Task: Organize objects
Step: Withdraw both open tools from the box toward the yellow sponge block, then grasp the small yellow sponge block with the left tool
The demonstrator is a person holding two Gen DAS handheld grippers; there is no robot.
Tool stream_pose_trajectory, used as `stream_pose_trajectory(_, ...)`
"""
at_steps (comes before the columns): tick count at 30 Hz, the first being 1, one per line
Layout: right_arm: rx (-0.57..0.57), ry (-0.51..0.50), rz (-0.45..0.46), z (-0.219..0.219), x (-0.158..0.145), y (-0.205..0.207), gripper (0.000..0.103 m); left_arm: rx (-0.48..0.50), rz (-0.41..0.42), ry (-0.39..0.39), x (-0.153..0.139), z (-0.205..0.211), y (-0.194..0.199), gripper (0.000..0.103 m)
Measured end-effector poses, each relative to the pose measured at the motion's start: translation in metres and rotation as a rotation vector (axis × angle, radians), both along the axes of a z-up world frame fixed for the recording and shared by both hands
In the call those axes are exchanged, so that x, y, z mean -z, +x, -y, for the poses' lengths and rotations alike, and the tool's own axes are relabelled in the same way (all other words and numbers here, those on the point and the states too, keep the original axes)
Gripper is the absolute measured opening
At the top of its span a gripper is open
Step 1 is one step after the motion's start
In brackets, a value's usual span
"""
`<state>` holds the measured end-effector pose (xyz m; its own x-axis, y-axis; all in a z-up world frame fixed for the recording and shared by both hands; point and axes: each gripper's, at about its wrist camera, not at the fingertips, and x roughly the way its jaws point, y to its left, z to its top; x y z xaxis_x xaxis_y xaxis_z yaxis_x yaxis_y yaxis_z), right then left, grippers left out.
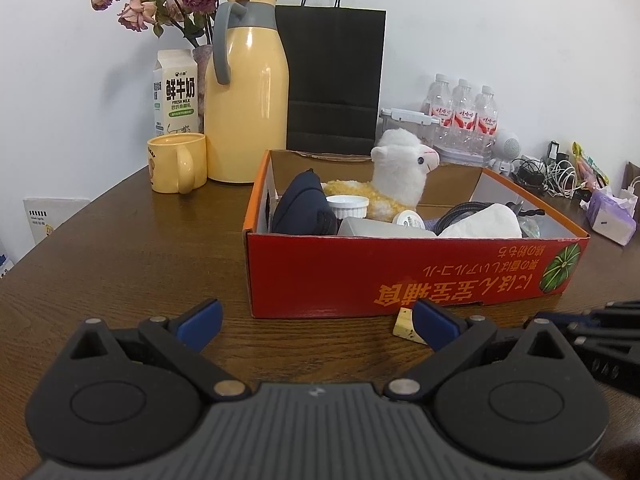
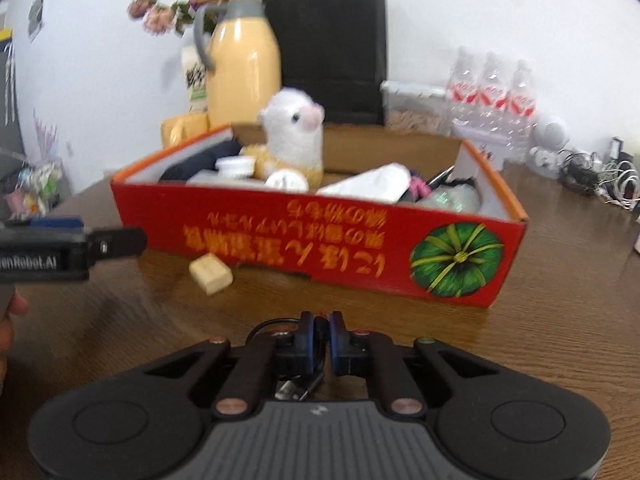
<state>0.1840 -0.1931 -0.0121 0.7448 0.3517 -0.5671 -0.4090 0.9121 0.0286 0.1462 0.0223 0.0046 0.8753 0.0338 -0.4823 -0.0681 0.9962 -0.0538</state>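
Observation:
A red cardboard box (image 1: 400, 268) stands on the wooden table and holds a plush alpaca (image 1: 400, 172), a dark pouch (image 1: 304, 208), a white jar (image 1: 347, 205) and other items. It also shows in the right wrist view (image 2: 320, 236). A small cream block (image 1: 408, 322) lies on the table in front of the box, just beside my left gripper's right finger; it shows too in the right wrist view (image 2: 211, 273). My left gripper (image 1: 318, 322) is open and empty. My right gripper (image 2: 321, 340) is shut on a black cable (image 2: 298, 388) low over the table.
A yellow thermos (image 1: 248, 92), yellow mug (image 1: 178, 168), milk carton (image 1: 176, 92), flowers and a black paper bag (image 1: 332, 76) stand behind the box. Water bottles (image 1: 464, 112), tangled cables (image 1: 552, 176) and a tissue pack (image 1: 612, 216) are at the right.

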Motion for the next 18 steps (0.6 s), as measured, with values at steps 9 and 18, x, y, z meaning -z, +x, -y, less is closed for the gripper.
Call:
stream_pose_trajectory(9, 0.086, 0.120, 0.071, 0.027, -0.010, 0.005, 0.007, -0.018, -0.042, 0.021, 0.007, 0.003, 0.007, 0.103)
stream_pose_trajectory(18, 0.095, 0.174, 0.110, 0.041, -0.017, 0.005, 0.007, -0.002, -0.082, 0.048, 0.013, 0.019, 0.017, 0.103)
